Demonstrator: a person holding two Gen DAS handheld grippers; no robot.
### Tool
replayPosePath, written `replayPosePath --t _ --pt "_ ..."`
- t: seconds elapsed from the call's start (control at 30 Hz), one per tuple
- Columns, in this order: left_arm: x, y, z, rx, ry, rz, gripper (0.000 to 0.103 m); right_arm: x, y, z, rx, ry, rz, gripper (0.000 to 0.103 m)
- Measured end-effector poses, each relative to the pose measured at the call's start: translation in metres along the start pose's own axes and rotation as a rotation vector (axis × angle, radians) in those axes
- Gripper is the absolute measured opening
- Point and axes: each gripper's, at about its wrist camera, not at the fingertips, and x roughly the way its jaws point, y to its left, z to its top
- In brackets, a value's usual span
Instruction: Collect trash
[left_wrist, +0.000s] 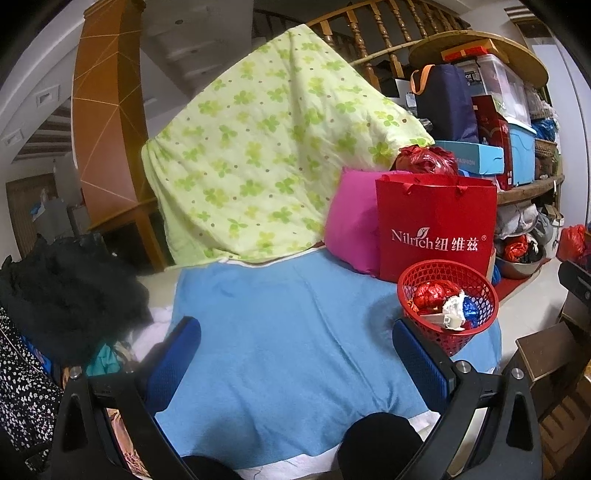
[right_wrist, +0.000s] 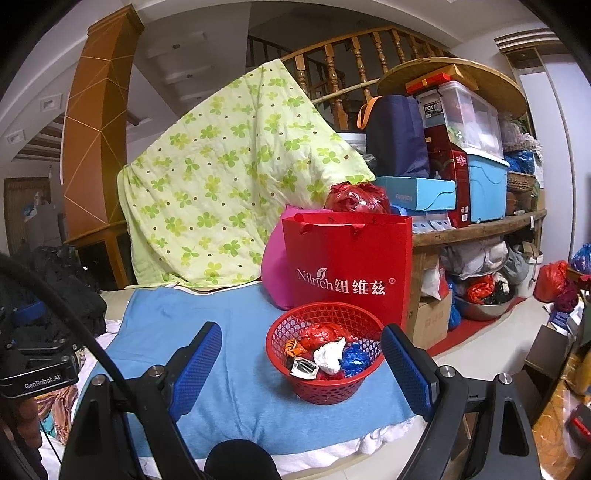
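Both tools, left (left_wrist: 295, 354) and right (right_wrist: 301, 360), gape wide, empty; red basket (right_wrist: 325, 384) stands upright, mouth upward, holding wrappers (right_wrist: 328, 354).

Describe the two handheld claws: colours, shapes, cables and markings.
The left claw and the right claw look alike: black angular plastic frames with silver bolts, each carrying two flat blue dimpled rubber pads. The right wrist view also shows a black cable and "GenRobot.AI" lettering on the left unit.
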Motion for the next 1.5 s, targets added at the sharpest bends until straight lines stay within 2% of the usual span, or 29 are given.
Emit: replayPosePath --t 1.5 --pt "0.0035 -0.0057 -0.0039 0.003 0.006 -0.009 0.103 0.0002 -0.0019 -0.0034 0.005 0.006 -0.004 0.09"
